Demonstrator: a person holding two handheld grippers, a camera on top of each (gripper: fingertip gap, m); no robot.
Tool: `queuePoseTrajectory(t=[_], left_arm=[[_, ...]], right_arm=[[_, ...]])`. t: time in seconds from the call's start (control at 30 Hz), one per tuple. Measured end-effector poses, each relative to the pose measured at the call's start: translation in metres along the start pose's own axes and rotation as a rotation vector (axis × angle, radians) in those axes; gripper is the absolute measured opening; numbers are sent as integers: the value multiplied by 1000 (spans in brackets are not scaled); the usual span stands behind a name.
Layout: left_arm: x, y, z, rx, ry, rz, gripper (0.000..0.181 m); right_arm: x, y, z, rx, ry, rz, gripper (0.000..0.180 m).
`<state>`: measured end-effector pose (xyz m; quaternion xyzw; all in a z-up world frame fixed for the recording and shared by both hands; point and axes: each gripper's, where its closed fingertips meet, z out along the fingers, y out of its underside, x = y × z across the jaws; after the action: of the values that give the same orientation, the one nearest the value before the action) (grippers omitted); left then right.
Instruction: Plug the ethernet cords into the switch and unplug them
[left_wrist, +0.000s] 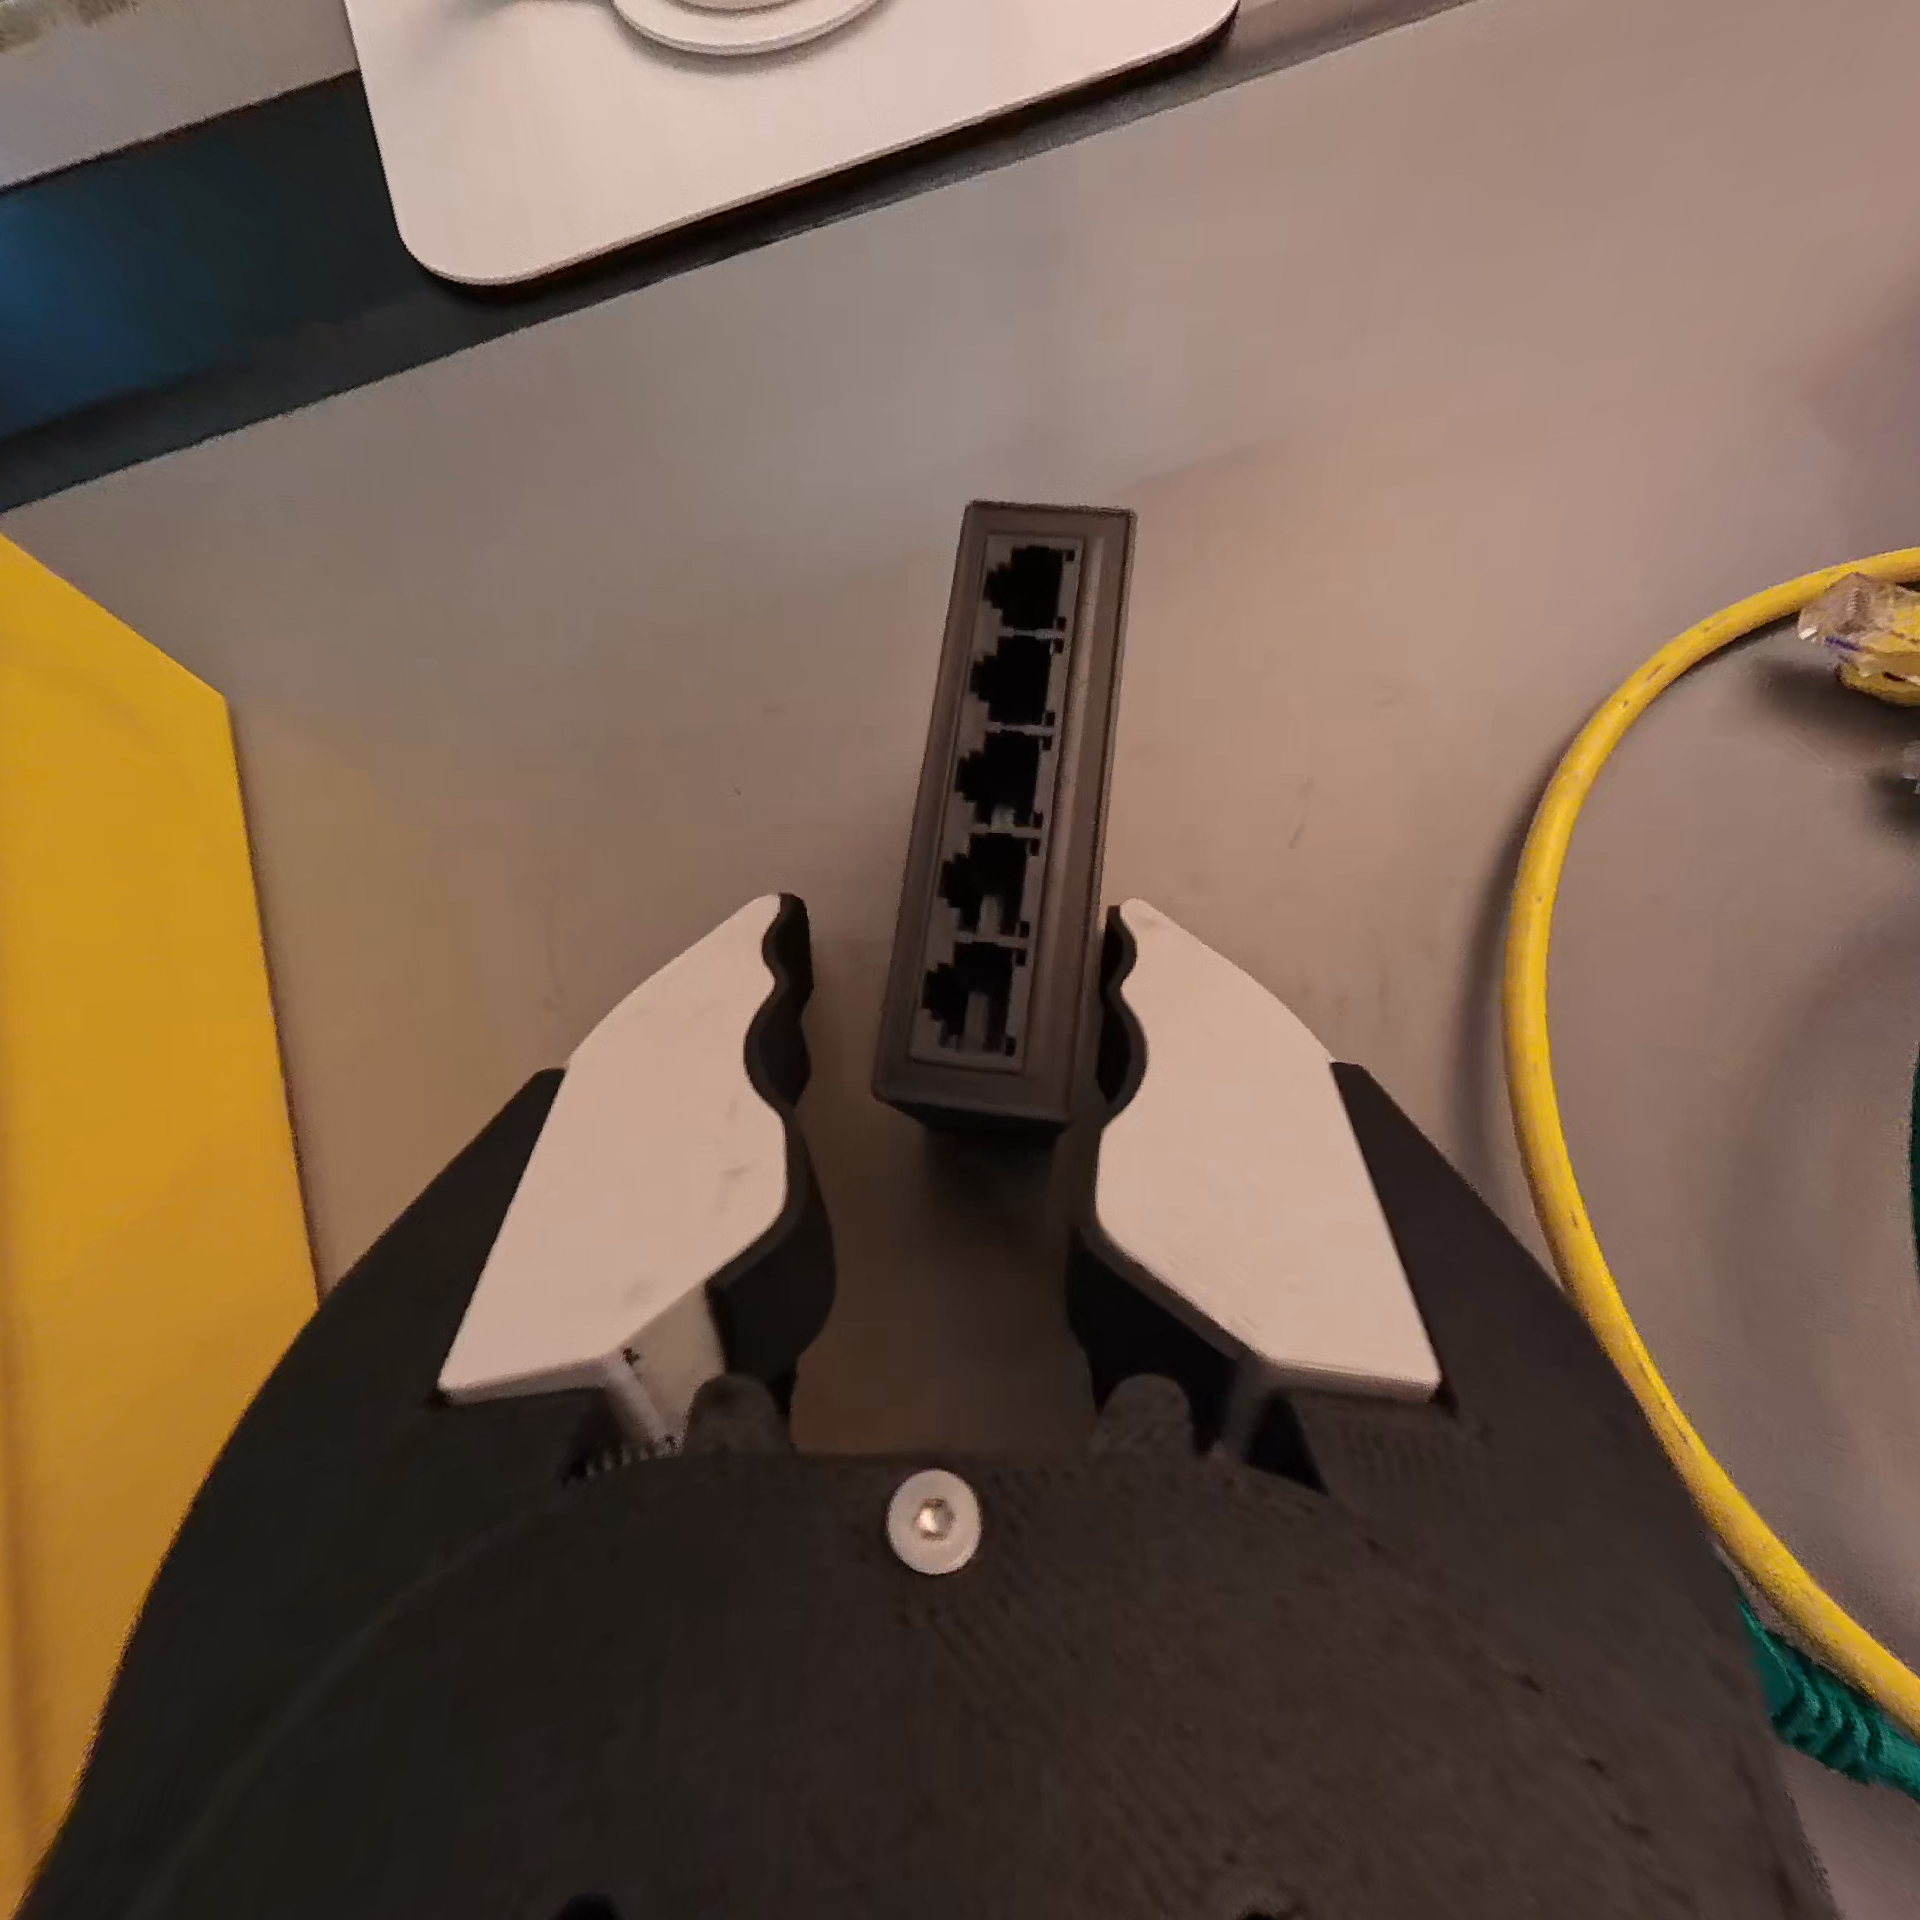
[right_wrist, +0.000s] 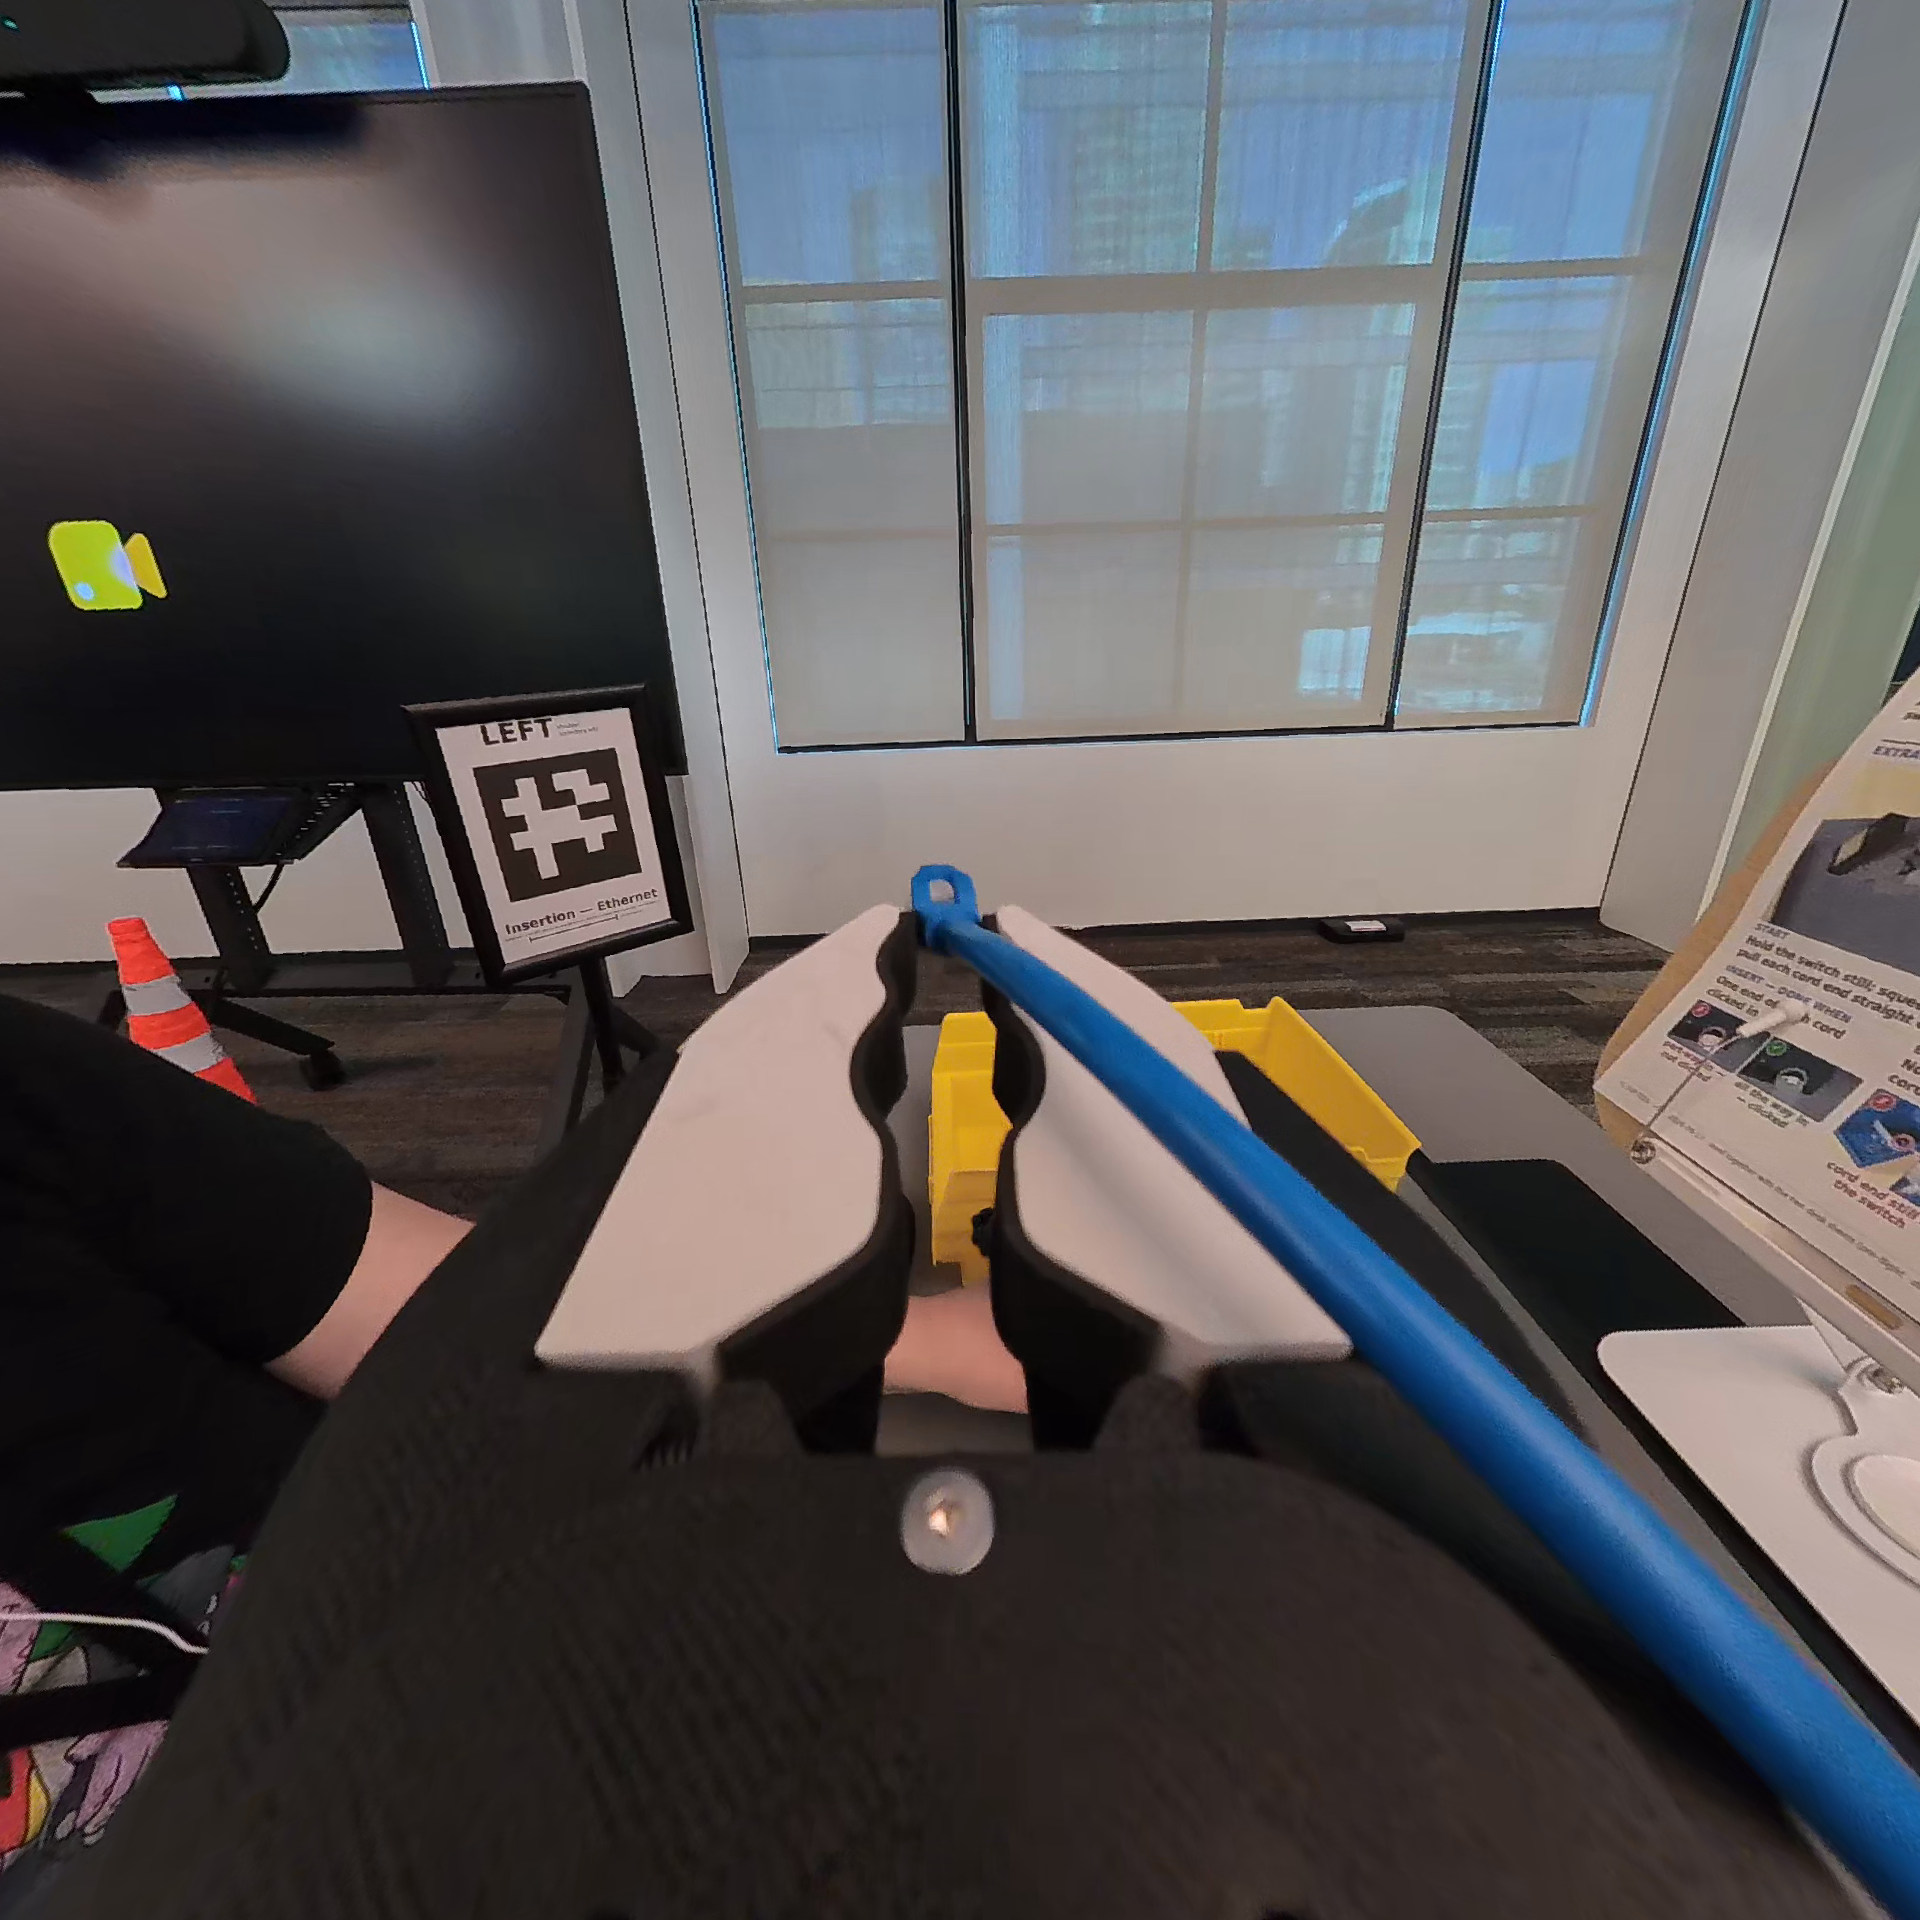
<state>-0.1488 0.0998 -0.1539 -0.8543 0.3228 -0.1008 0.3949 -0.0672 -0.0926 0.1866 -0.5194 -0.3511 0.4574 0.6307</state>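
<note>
In the left wrist view a black switch (left_wrist: 1008, 790) with a row of empty ports faces the camera, over the grey table (left_wrist: 1299, 468). My left gripper (left_wrist: 956, 925) is open around its near end: the right finger touches its side and the left finger stands apart from it. A yellow cord (left_wrist: 1538, 935) curves at the right, its clear plug (left_wrist: 1860, 634) lying loose. A green cord (left_wrist: 1829, 1704) shows at the lower right. In the right wrist view my right gripper (right_wrist: 945, 920) is shut on the blue cord (right_wrist: 1351, 1278) just behind its plug (right_wrist: 940, 894), held in the air.
A yellow bin (left_wrist: 104, 1039) lies left of the switch and also shows in the right wrist view (right_wrist: 1299, 1060). A white stand base (left_wrist: 790, 125) sits at the table's far edge. An instruction board (right_wrist: 1787, 997) stands at the right. A person's arm (right_wrist: 416, 1247) is at the left. Left tips to right tips: about 40 centimeters.
</note>
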Motion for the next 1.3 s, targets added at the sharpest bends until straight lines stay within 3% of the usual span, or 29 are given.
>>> queuePoseTrajectory(t=[0.1,0.17,0.2,0.4,0.53,0.7,0.83,1.07,1.3], left_arm=[[0,2,4,-26,52,-41,59],[0,0,4,-20,58,-30,51],[4,-1,4,-12,82,-13,32],[3,-15,-1,72,39,118,29],[-2,-64,-33,262,-66,286,28],[-4,-149,-104,518,-279,542,29],[-1,-189,-157,661,-455,692,29],[14,-200,-180,719,-554,824,28],[32,-201,-184,738,-555,870,28]], right_arm=[[1,1,0,-8,2,1,12],[1,2,0,-14,6,-1,12],[2,3,0,-19,7,-2,12],[12,11,0,-54,48,-2,12],[32,17,-1,-74,167,-33,12],[58,18,-2,-61,377,-177,12],[61,15,5,-8,476,-349,12],[56,35,30,-28,554,-651,12],[66,53,38,-74,633,-717,12]])
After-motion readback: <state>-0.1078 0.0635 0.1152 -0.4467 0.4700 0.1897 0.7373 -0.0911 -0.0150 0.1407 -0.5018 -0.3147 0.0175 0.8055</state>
